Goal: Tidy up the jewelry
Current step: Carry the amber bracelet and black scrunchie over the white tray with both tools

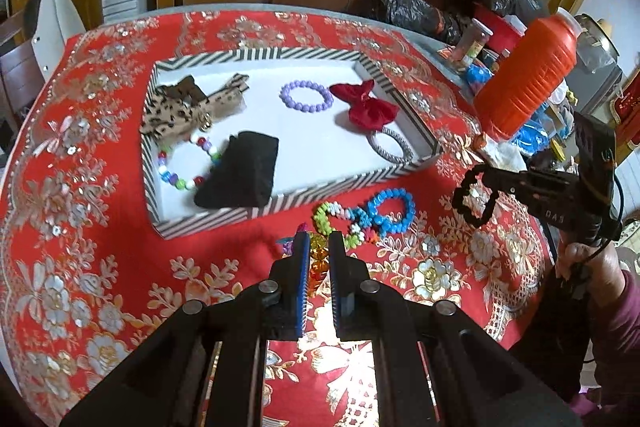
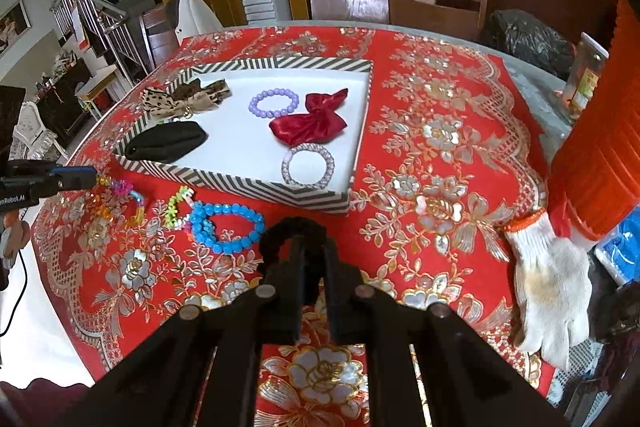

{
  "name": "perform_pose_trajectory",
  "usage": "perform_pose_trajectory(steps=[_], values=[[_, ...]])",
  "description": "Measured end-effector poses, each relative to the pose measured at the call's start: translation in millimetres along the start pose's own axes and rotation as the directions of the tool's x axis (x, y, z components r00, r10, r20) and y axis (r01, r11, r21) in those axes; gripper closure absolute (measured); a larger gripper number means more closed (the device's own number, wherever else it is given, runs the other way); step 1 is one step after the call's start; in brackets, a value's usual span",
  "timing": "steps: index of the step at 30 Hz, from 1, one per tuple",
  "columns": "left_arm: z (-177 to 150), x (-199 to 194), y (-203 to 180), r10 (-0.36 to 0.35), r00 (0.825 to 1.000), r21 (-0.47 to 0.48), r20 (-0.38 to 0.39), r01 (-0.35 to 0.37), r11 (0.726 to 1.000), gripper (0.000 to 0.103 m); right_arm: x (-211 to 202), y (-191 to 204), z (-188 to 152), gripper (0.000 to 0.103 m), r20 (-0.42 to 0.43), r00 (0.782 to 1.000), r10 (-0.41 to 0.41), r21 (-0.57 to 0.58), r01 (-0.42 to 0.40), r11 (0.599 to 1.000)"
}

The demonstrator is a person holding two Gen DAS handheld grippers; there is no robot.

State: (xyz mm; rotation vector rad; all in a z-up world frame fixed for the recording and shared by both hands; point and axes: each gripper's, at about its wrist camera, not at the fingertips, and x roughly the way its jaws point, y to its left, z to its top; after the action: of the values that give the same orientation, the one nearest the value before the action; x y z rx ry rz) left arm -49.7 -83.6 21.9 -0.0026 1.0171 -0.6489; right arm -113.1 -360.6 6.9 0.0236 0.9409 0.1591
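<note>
We held a black scrunchie [image 2: 289, 227] in the right gripper [image 2: 313, 251], above the bench [image 2: 440, 155] near the striped tray [image 2: 256, 187]. Our left gripper [image 1: 319, 243], jaws narrowly parted, straddled colourful beads [image 1: 316, 259]; its casing read "nRobot.AI".

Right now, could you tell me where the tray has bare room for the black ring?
The tray is bare mid-floor, between black pouch and grey ring. Its left end, around the leopard bow, is crowded.
</note>
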Motion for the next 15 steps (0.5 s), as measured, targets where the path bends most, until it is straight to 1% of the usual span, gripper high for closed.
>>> perform_pose_trajectory(steps=[7, 15], values=[[8.5, -6.3, -3.4, 0.021, 1.0, 0.019, 0.017, -0.022, 1.0, 0.093, -4.2, 10.0, 9.8, 0.094, 0.013, 1.0, 0.013, -0.027, -0.012, 1.0], [23.2, -13.5, -6.3, 0.05, 0.997, 0.039, 0.054, -0.053, 0.998, 0.093, -5.9, 22.8, 26.9, 0.094, 0.035, 0.999, 0.028, -0.052, -0.027, 0.998]])
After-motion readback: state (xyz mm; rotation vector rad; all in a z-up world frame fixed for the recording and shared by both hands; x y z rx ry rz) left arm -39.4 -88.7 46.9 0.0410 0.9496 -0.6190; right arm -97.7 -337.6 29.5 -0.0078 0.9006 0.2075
